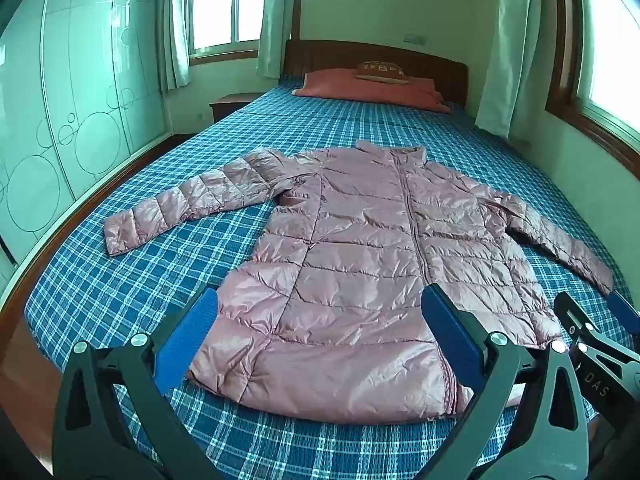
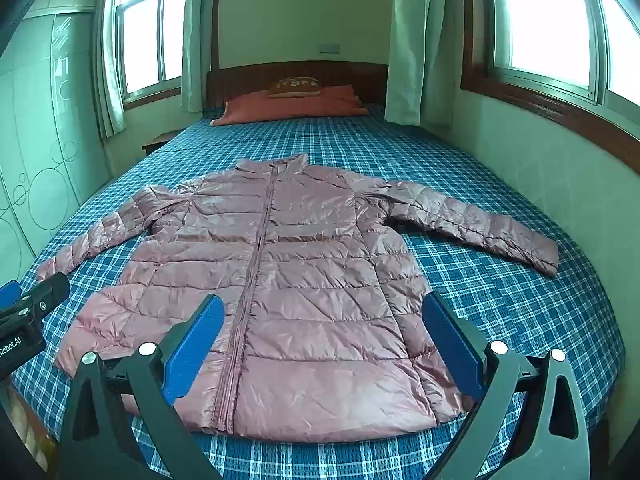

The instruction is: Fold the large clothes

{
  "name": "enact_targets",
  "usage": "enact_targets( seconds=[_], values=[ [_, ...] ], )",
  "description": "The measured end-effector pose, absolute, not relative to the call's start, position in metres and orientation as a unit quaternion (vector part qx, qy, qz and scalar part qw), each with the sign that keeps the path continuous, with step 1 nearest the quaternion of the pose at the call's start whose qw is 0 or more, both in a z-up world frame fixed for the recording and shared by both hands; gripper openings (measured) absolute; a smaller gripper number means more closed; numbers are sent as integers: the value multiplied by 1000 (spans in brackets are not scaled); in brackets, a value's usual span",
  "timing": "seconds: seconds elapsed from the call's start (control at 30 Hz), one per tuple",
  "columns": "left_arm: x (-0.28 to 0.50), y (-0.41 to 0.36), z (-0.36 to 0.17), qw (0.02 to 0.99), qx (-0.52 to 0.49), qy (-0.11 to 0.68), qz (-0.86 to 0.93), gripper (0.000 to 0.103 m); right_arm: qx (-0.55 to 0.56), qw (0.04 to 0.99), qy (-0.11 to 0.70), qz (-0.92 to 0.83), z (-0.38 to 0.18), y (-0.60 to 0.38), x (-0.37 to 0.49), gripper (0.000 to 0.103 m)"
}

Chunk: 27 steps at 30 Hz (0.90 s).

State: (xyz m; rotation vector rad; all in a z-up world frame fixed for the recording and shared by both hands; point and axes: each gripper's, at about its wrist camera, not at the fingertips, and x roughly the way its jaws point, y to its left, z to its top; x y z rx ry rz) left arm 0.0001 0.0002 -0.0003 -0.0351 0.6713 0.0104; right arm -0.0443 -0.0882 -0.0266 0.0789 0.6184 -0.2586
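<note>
A pink quilted jacket (image 1: 360,264) lies flat and zipped on the blue plaid bedspread (image 1: 120,280), collar away from me, hem nearest my fingers, both sleeves spread out to the sides. My left gripper (image 1: 320,340) hangs just short of the hem with its blue pads spread wide and nothing between them; seen from the left wrist, the hem's left corner sits just inside the left pad and the zipper (image 1: 412,220) runs toward the right pad. My right gripper (image 2: 324,340) is spread equally wide and empty, the zipper meeting the hem just beyond its left pad and the hem's right corner below its right pad. The left sleeve (image 1: 180,204) stretches well beyond my left fingers, the right sleeve (image 2: 480,224) well beyond my right fingers. Folding has not begun, as I judge it: the jacket is laid out, nothing is gripped. The next move likely calls for each gripper to reach a sleeve or side edge, pinch the slick, puffy fabric and carry it across the front. Past the collar, a red pillow (image 2: 292,106) rests at the headboard (image 2: 296,76).
</note>
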Motion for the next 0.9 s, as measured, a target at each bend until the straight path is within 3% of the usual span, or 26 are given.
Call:
enact_targets(
  seconds=[0.9],
  values=[
    [-4,-5,-6,942,-15,336,5,101,37,944,304,-125,-27,-87,-45,98]
  ],
)
